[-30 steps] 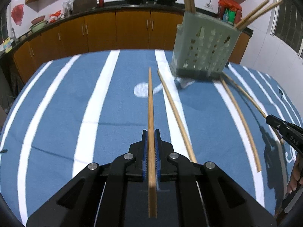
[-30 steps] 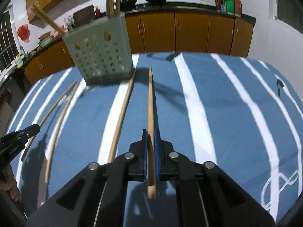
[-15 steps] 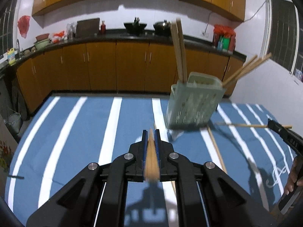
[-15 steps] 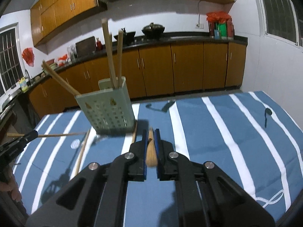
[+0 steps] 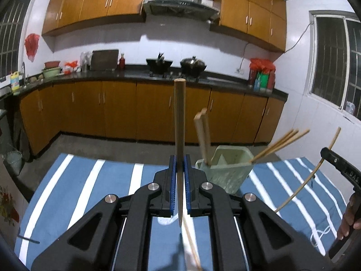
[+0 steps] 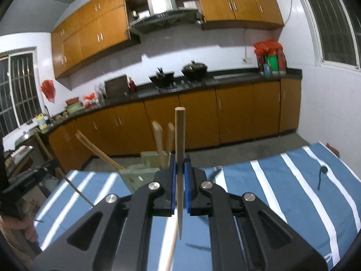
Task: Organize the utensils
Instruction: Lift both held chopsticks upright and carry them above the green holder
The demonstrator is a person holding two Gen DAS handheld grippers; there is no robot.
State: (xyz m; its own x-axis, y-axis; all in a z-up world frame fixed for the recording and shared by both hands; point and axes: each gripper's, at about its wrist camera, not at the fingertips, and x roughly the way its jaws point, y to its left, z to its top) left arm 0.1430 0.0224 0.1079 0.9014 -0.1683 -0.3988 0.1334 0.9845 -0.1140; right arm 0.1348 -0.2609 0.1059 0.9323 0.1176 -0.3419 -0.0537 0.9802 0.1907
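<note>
My left gripper (image 5: 179, 174) is shut on a wooden chopstick (image 5: 179, 124) held upright above the table. My right gripper (image 6: 179, 171) is shut on another wooden chopstick (image 6: 180, 140), also upright. The pale green perforated utensil holder (image 5: 227, 171) stands on the blue striped tablecloth just right of the left gripper; in the right wrist view the holder (image 6: 144, 171) is just left of the right gripper. Several chopsticks stand in it. The right gripper shows at the right edge of the left wrist view (image 5: 338, 167) with its chopstick.
A loose chopstick (image 5: 191, 248) lies on the tablecloth (image 5: 90, 192) under the left gripper, and one (image 6: 171, 248) under the right. A dark spoon (image 6: 321, 176) lies at the table's far right. Kitchen cabinets and counter run behind the table.
Both grippers have lifted their chopsticks off the table and tilted them upright. Both have risen, so the holder now sits lower in each view.
</note>
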